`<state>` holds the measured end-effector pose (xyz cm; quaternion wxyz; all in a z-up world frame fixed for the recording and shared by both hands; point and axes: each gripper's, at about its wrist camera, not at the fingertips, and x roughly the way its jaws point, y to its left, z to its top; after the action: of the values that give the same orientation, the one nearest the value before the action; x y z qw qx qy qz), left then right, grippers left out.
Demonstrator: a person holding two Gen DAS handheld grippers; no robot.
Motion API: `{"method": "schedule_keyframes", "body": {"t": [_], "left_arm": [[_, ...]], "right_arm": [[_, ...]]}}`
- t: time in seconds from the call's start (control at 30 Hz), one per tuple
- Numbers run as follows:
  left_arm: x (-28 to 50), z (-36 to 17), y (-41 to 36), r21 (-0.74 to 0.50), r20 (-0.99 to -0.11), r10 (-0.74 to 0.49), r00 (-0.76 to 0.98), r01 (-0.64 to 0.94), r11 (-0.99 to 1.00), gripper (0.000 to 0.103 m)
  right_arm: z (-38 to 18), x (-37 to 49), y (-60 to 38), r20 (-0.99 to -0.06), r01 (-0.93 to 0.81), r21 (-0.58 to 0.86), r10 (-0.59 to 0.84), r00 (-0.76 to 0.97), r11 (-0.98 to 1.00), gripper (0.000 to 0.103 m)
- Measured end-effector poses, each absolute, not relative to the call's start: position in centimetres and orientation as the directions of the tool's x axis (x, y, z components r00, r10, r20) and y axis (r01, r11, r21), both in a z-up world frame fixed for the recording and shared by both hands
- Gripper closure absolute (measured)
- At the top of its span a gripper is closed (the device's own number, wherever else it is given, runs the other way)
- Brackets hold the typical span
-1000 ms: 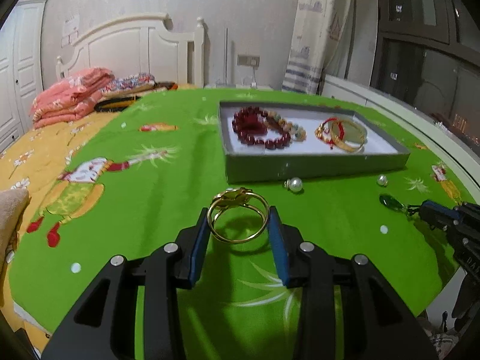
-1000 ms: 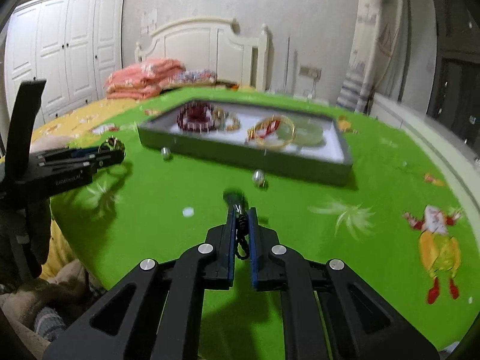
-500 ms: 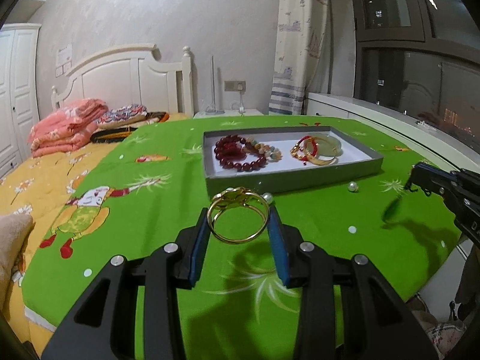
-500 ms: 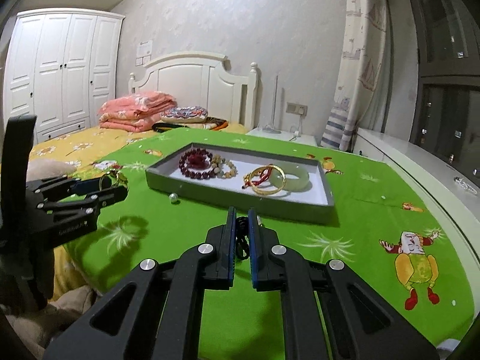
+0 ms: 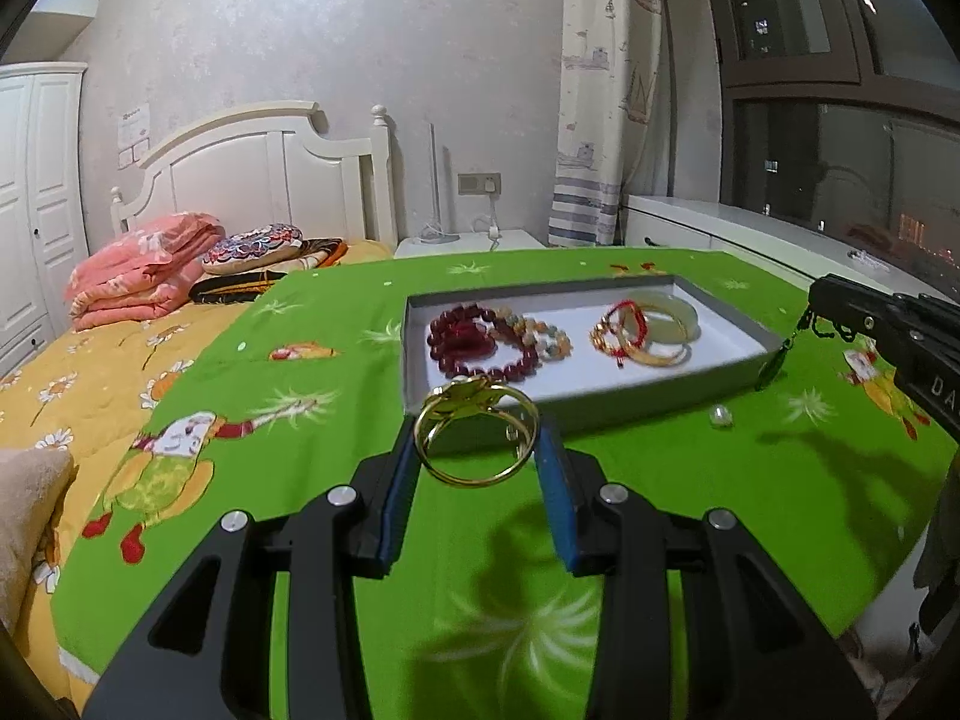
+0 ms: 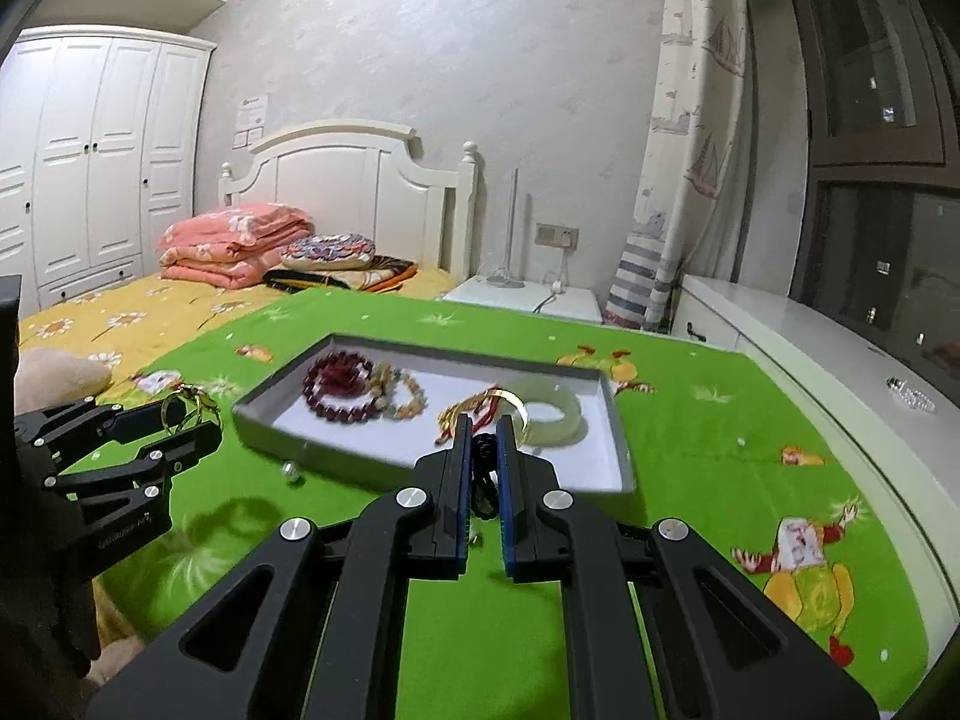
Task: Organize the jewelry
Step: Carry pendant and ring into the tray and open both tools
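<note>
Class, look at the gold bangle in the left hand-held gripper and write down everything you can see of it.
The gold bangle is a thin, shiny, metal-looking ring, apparently of two hoops, with an ornamental piece at its far side. It is held clear of the green cloth, lying roughly flat, clamped at its sides between the blue pads of the left hand-held gripper, just short of the tray. Nothing else touches it.

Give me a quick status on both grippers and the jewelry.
Left gripper shut on gold bangle. Right gripper shut on black cord. Tray ahead; loose pearl outside.
</note>
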<state>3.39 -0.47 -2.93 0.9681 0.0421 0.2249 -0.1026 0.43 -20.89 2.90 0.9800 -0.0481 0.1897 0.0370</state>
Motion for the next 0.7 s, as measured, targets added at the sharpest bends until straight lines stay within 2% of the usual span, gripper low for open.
{"method": "schedule_keyframes", "body": {"t": [0.47, 0.7], "left_arm": [[9.7, -0.3, -1.7, 0.026, -0.45, -0.158, 0.879, 0.19, 0.981, 0.066], [13.6, -0.1, -3.0, 0.046, -0.477, -0.132, 0.869, 0.175, 0.983, 0.066]], "right_arm": [[3.8, 6.1, -21.9, -0.391, -0.044, -0.086, 0.007, 0.92, 0.995, 0.095], [3.5, 10.0, -22.4, -0.433, -0.024, -0.082, -0.014, 0.902, 0.996, 0.095]]}}
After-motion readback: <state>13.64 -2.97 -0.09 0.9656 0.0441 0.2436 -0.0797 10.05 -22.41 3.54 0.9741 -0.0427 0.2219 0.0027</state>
